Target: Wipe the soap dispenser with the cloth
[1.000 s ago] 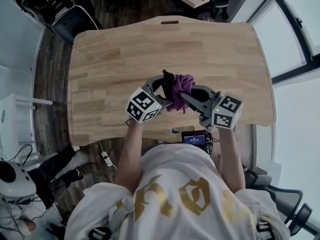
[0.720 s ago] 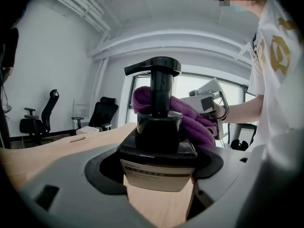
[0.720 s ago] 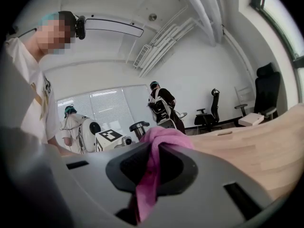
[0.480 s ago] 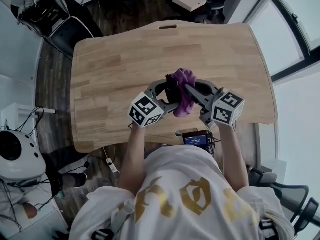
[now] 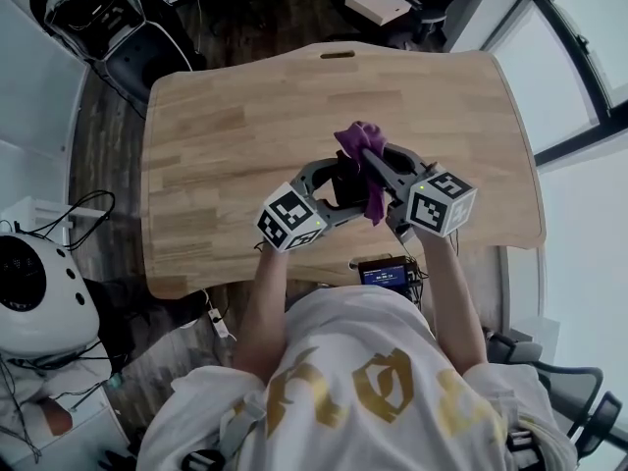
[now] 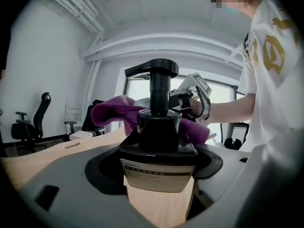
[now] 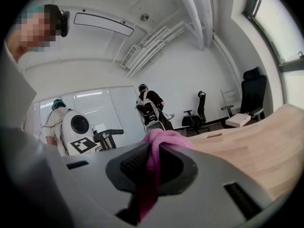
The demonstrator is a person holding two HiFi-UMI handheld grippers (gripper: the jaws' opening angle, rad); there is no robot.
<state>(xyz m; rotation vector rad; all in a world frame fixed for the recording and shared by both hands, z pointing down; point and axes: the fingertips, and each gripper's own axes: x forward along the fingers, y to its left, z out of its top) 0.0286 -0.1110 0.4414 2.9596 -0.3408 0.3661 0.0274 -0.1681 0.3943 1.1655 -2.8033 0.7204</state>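
Note:
My left gripper (image 5: 339, 180) is shut on a black soap dispenser (image 6: 158, 137) with a pump top and a white label, held above the wooden table (image 5: 226, 126). My right gripper (image 5: 365, 163) is shut on a purple cloth (image 5: 361, 155), which is pinched between its jaws and hangs below them (image 7: 154, 163). In the left gripper view the cloth (image 6: 111, 113) is draped against the far side of the dispenser, behind its neck. In the head view the dispenser (image 5: 346, 183) is mostly hidden by both grippers and the cloth.
A small dark device with a lit screen (image 5: 383, 272) sits at the table's near edge. A white round machine (image 5: 34, 292) stands on the floor at left. Office chairs (image 7: 199, 112) stand beyond the table. A white box (image 5: 378, 3) lies on the floor past the far edge.
Both grippers have shifted slightly away from me over the table. The cloth has moved up and round the dispenser, from its right side to over its top.

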